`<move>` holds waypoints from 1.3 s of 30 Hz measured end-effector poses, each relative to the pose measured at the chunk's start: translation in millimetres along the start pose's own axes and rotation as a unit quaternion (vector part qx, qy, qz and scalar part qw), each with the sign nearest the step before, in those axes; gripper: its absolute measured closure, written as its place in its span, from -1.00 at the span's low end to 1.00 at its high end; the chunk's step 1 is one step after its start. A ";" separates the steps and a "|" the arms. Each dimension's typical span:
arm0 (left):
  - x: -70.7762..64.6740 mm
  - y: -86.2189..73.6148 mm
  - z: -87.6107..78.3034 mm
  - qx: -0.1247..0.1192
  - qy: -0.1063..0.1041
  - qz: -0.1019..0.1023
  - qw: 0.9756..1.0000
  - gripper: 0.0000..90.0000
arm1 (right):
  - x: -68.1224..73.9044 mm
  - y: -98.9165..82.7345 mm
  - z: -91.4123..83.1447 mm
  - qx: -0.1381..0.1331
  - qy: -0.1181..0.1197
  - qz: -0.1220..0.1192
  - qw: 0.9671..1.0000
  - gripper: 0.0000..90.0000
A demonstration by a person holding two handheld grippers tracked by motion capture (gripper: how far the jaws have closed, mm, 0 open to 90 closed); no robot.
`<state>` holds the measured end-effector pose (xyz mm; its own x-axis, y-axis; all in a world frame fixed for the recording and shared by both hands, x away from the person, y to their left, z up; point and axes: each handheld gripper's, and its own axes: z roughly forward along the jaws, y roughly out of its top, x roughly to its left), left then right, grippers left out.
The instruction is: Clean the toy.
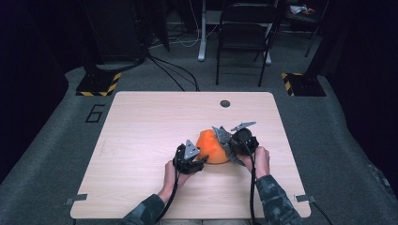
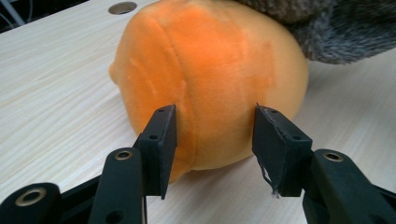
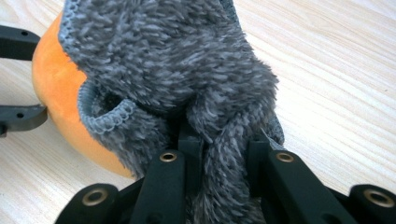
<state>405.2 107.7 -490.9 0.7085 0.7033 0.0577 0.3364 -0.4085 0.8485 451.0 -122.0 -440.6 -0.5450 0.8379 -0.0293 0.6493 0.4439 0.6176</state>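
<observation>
— While the right tool (image 3: 224,154) pinches a fold of the grey fuzzy cover (image 3: 177,70), where does the orange plush ball (image 1: 212,147) sit?

— On the tabletop (image 1: 141,131), between both hands, the cover draped over its right side.

— And the left tool (image 2: 212,135)?

— Its jaws stand parted at either side of the ball's near end, not pressing it.

— So which step is this?

— Peeling the cover off, I'd judge. Next, the left should clamp the ball while the right pulls away.

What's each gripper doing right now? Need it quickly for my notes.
Left gripper: open, jaws either side of the orange plush, not pressing.
Right gripper: shut on the grey fuzzy cloth.
</observation>
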 end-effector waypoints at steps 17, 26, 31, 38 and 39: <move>4.8 0.3 2.8 -0.015 -0.008 -0.003 1.000 0.82 | -3.6 3.3 -6.1 -0.017 0.003 0.003 1.000 0.67; 0.2 5.9 -1.3 -0.020 -0.012 -0.004 1.000 0.85 | 10.8 19.0 -34.8 -0.058 0.002 -0.014 0.998 0.67; -3.8 7.5 -2.2 -0.021 -0.016 0.003 1.000 0.86 | 33.3 24.1 -34.1 -0.069 0.011 -0.042 0.997 0.67; -3.2 5.2 0.5 -0.020 -0.020 -0.001 1.000 0.86 | 34.7 20.3 -12.8 -0.039 -0.003 -0.056 0.998 0.67; -2.4 5.1 0.5 -0.019 -0.022 -0.001 1.000 0.85 | 33.1 19.6 -12.7 -0.036 -0.012 -0.056 0.998 0.67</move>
<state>405.5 103.7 -487.0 0.7344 0.6778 0.0335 0.3152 -0.3845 0.8676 439.0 -89.6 -419.5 -0.5980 0.7926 -0.1194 0.5458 0.5117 0.6636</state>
